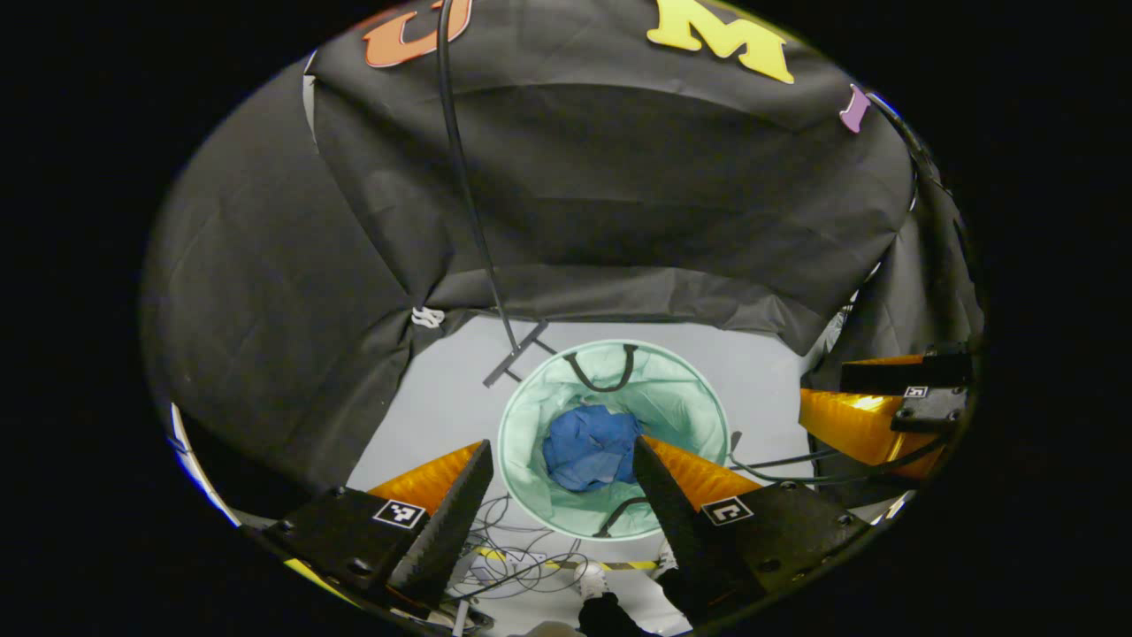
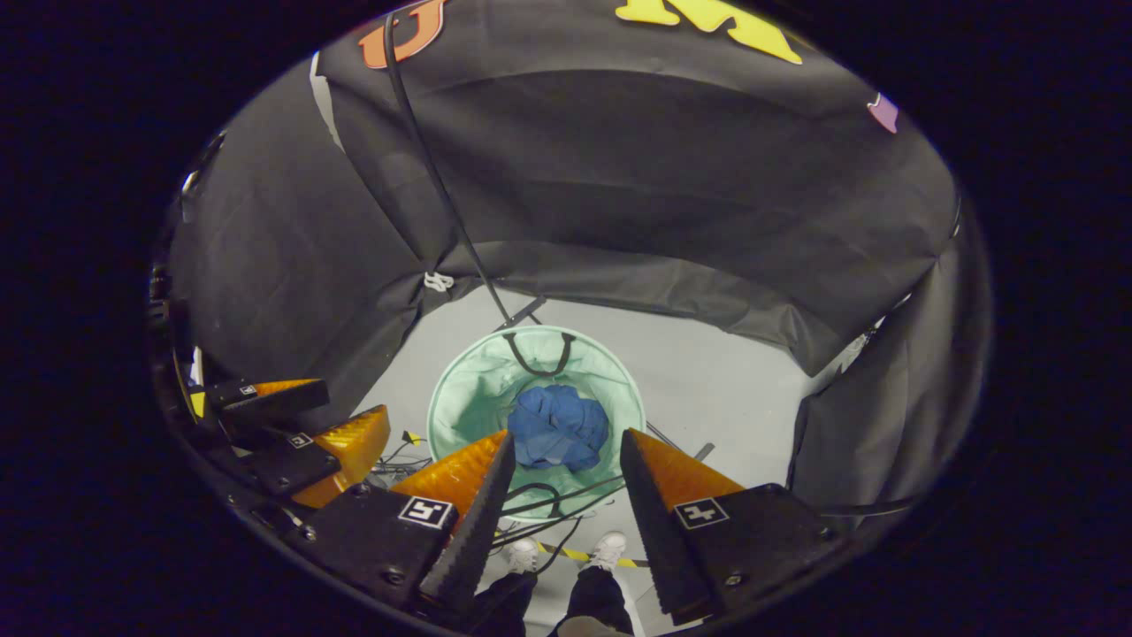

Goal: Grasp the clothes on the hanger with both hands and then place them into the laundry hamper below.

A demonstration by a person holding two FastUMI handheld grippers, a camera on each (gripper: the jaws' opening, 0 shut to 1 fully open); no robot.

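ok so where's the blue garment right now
The blue garment lies bunched at the bottom of the green hamper on the floor; both gripper views look down on it between their open fingers.

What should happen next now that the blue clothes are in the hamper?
Probably just draw both tongs up and away. The blue clothes already lie bunched inside the green hamper, and the left tongs and right tongs hang open above it, holding nothing.

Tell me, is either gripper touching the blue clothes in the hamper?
Apart. In the left gripper view the blue clothes lie in the hamper far below the open left gripper; the right gripper view shows the right gripper open and empty.
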